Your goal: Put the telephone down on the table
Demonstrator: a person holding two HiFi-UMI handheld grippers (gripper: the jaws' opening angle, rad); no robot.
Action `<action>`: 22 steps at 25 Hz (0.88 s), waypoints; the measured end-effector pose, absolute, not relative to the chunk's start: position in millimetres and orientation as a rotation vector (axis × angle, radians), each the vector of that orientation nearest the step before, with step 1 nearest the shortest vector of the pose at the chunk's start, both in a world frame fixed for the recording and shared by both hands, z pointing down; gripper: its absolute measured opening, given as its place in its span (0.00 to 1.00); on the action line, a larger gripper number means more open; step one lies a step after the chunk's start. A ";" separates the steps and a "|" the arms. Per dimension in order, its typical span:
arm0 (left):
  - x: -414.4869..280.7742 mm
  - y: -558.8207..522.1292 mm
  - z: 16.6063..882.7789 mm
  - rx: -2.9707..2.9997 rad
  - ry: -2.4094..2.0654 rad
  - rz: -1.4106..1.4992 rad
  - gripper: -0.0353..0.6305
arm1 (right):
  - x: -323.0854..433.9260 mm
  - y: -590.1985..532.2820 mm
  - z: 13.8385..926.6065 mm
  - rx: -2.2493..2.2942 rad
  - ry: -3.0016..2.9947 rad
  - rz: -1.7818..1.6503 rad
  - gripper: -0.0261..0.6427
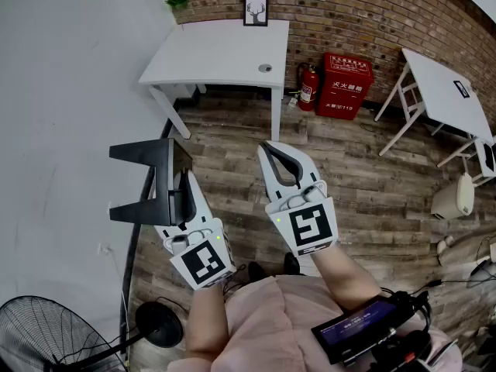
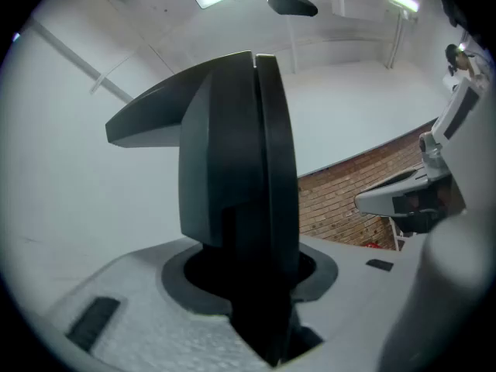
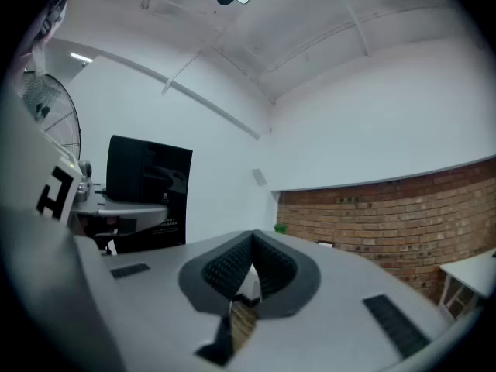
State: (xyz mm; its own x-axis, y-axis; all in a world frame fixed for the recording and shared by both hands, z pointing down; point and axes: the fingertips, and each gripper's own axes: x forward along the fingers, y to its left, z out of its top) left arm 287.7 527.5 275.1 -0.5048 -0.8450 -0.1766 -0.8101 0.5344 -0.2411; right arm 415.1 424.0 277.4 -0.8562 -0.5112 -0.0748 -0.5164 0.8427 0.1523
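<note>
- Two grippers are held out in front by a person in a pink top (image 1: 263, 316).
- A black telephone (image 1: 159, 180) is pinched by the left gripper (image 1: 183, 188).
- In the left gripper view, the telephone is seen standing up tall between the two jaws. The jaws are pressed on its bottom part, one on each side.
- A flat black piece is seen sticking out from the back of the telephone, over to the left.
- The telephone is held up in the air, close to the plain white wall (image 1: 54, 91). Nothing is touched by it but the gripper.
- The right gripper (image 1: 267, 149) is held just beside the left one. Its jaws are pressed together, and nothing is held between them.
- A white table (image 1: 217, 53) is seen farther ahead, well apart from the telephone. It is set against a brick wall (image 1: 349, 14).
- A small framed picture (image 1: 256, 11) is stood at the back of that table, and a bit of green plant (image 1: 177, 0) is seen at its far left corner.
- A red fire extinguisher (image 1: 307, 85) and a red box (image 1: 343, 76) are placed on the wooden floor (image 1: 372, 184), to the right of the table.
- Another white table (image 1: 449, 91) is seen far off to the right.
- A round fan (image 1: 46, 335) is seen at the bottom left, near the person.
</note>
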 end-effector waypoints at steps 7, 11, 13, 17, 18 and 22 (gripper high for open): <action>290.4 522.9 277.3 -1.386 2.517 -0.202 0.30 | 416.7 420.4 279.4 -0.818 2.987 0.251 0.04; 294.9 518.8 280.6 -1.376 2.527 -0.216 0.30 | 419.6 415.8 283.1 -0.804 2.997 0.239 0.04; 299.6 514.3 282.1 -1.373 2.534 -0.216 0.30 | 422.3 411.4 286.4 -0.792 3.005 0.233 0.04; 310.8 506.1 285.2 -1.353 2.546 -0.239 0.30 | 430.2 400.7 291.3 -0.760 3.019 0.224 0.04; 312.8 505.2 286.5 -1.346 2.554 -0.236 0.30 | 431.4 398.6 292.3 -0.752 3.020 0.225 0.04; 313.5 505.3 289.3 -1.290 2.598 -0.231 0.30 | 434.0 389.6 295.3 -0.727 3.022 0.219 0.04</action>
State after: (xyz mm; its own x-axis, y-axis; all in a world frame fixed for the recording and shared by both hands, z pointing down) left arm 313.5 505.3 289.3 -0.5854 -0.7993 -0.1356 -0.7629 0.5998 -0.2413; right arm 434.0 389.6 295.3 -0.8907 -0.4509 -0.0574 -0.4544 0.8812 0.1303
